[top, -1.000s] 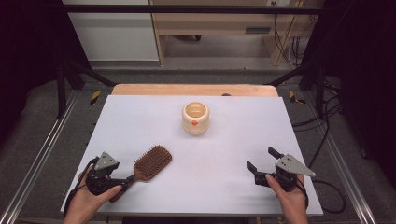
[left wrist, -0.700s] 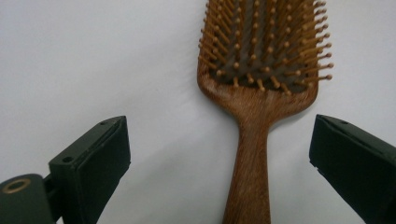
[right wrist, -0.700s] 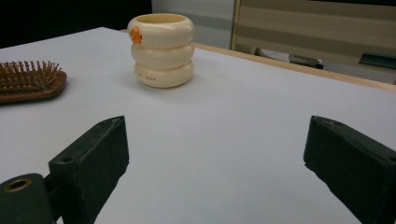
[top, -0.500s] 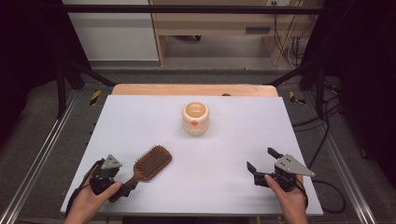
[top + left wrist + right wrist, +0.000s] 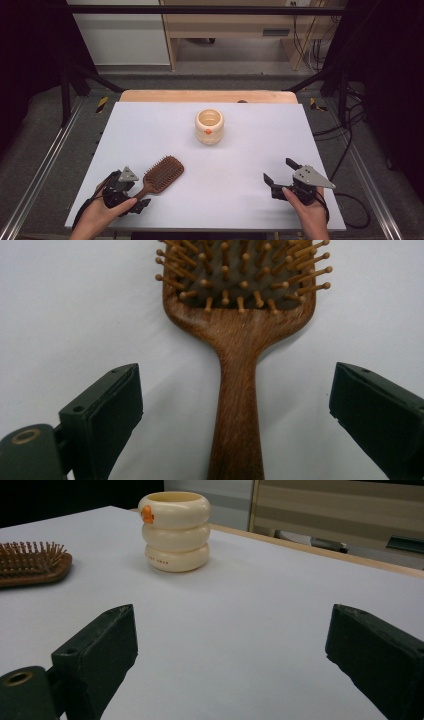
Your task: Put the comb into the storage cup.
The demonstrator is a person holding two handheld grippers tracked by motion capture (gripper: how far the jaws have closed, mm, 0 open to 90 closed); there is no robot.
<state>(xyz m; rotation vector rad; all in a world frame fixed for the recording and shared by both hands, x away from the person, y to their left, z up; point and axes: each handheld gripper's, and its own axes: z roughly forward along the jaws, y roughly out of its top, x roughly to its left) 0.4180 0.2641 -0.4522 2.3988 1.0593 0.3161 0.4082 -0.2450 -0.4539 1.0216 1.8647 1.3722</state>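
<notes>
A brown wooden hairbrush (image 5: pixel 162 172) lies bristles up on the white table near the front left. Its handle (image 5: pixel 237 405) runs between the jaws of my left gripper (image 5: pixel 139 196), which have just been opening. The pads stand well clear of the handle on both sides, so the left gripper (image 5: pixel 237 374) is open. My right gripper (image 5: pixel 279 170) rests at the front right, open with nothing between its fingers (image 5: pixel 233 612). It faces a cream ringed cup (image 5: pixel 209 126) with an orange mark, upright at the table's middle back (image 5: pixel 175 532).
The white tabletop (image 5: pixel 150 130) ends in a wooden strip (image 5: pixel 207 96) at the far side. Metal frame rails (image 5: pixel 45 165) run along both sides. Cables (image 5: pixel 350 200) trail off the right edge. The brush head (image 5: pixel 30 562) is at the left in the right gripper view.
The left gripper's jaws have spread a little wider around the brush handle. The brush, the cup and the right gripper have stayed where they were.
</notes>
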